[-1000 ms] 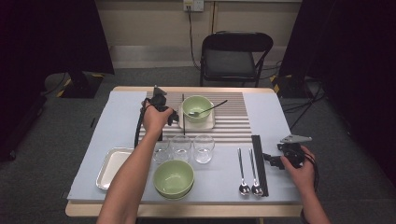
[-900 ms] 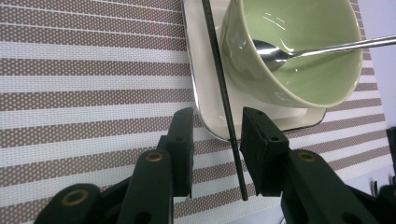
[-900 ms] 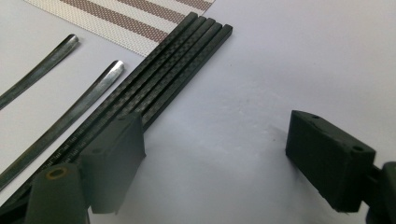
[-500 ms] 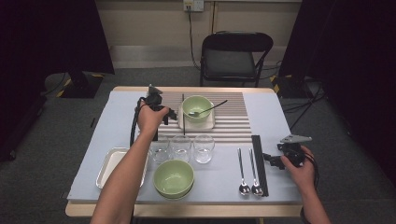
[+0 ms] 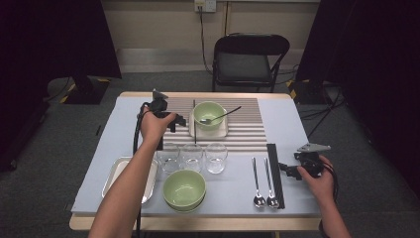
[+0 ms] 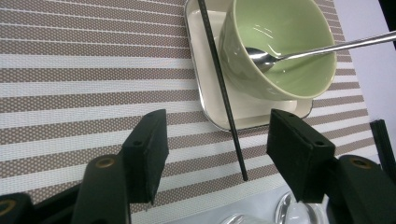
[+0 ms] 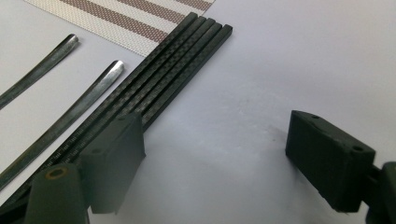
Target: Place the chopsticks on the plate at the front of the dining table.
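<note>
Left gripper (image 6: 217, 140) fingers just opened wide, chopstick (image 6: 223, 91) lying free between; right gripper (image 7: 212, 161) fingers wide, empty

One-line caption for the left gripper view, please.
Left gripper, jaws just opened, above black chopstick leaning on tray beside green bowl.

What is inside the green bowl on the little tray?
A metal spoon lies in the green bowl, handle sticking out over the rim. The tray beneath the bowl is partly covered.
</note>
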`<state>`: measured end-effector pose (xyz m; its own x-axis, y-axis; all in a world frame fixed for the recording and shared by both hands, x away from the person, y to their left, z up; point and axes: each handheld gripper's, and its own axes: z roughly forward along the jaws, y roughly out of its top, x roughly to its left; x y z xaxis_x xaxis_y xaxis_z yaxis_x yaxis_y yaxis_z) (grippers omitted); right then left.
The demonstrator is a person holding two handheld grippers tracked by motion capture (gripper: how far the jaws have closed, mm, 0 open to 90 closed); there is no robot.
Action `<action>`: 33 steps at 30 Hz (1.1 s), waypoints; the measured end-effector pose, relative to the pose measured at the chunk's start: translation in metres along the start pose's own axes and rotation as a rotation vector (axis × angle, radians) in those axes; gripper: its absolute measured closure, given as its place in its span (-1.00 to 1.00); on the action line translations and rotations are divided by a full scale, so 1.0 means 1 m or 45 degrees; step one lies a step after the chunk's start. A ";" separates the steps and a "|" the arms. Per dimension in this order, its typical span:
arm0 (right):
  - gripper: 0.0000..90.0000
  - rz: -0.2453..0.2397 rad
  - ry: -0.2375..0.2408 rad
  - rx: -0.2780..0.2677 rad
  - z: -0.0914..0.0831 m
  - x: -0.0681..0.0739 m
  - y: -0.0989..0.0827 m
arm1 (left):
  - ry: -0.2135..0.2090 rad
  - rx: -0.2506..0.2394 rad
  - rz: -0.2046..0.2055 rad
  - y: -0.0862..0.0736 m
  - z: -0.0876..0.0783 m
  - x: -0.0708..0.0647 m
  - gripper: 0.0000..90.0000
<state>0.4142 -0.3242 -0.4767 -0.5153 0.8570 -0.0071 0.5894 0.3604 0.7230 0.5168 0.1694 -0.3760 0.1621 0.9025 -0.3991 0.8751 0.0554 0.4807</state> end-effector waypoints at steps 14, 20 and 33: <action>-0.58 0.000 -0.001 0.000 0.000 0.000 0.000 | -0.006 0.000 0.026 -0.004 -0.013 0.006 -0.23; -0.58 -0.002 -0.002 -0.001 0.000 0.000 0.000 | -0.009 0.004 0.047 -0.006 -0.018 0.006 -0.23; -0.58 -0.002 -0.003 0.000 0.000 0.000 0.000 | -0.019 -0.002 0.053 -0.011 -0.024 0.007 -0.24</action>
<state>0.4140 -0.3239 -0.4763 -0.5151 0.8571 -0.0098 0.5885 0.3620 0.7229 0.4977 0.1851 -0.3650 0.2054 0.8976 -0.3899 0.8669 0.0181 0.4982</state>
